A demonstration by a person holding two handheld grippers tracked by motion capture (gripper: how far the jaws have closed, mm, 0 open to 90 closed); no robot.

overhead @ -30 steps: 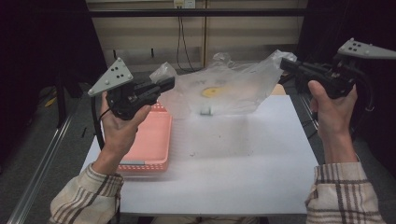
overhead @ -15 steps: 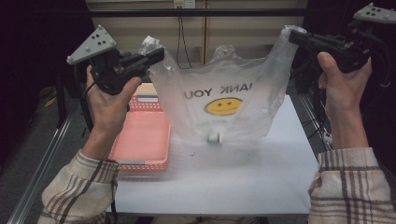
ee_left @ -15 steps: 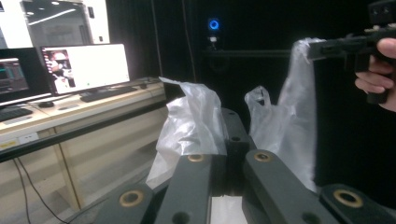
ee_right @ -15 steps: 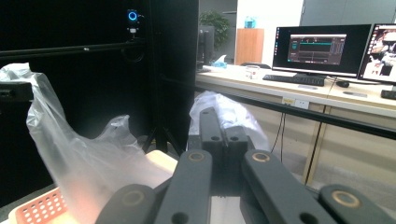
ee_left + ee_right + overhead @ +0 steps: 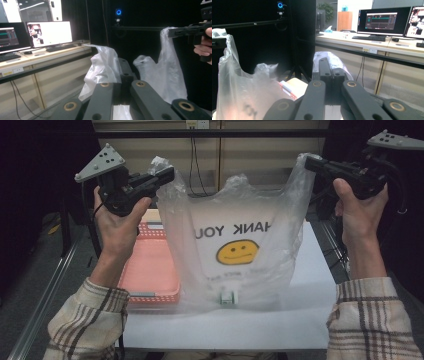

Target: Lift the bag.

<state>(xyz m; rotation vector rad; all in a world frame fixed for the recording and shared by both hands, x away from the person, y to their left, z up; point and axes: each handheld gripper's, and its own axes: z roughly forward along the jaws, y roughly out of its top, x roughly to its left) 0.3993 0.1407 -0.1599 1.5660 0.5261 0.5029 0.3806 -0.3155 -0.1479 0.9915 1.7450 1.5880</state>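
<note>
Raised since 1 second ago, the plastic bag (image 5: 235, 250) hangs upright between us: left gripper (image 5: 167, 174) and right gripper (image 5: 311, 164) each clamp 1 handle, its base brushing the table (image 5: 310, 320), a small item (image 5: 227, 297) inside.

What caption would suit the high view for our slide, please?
Two hand-held grippers, left and right, hold a smiley-face plastic bag by its handles above the table.

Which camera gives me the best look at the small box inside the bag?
The high view: the small box shows through the clear bag at its bottom, resting on the table. The left and right gripper views show the bag's handles and upper folds, not its bottom.
</note>
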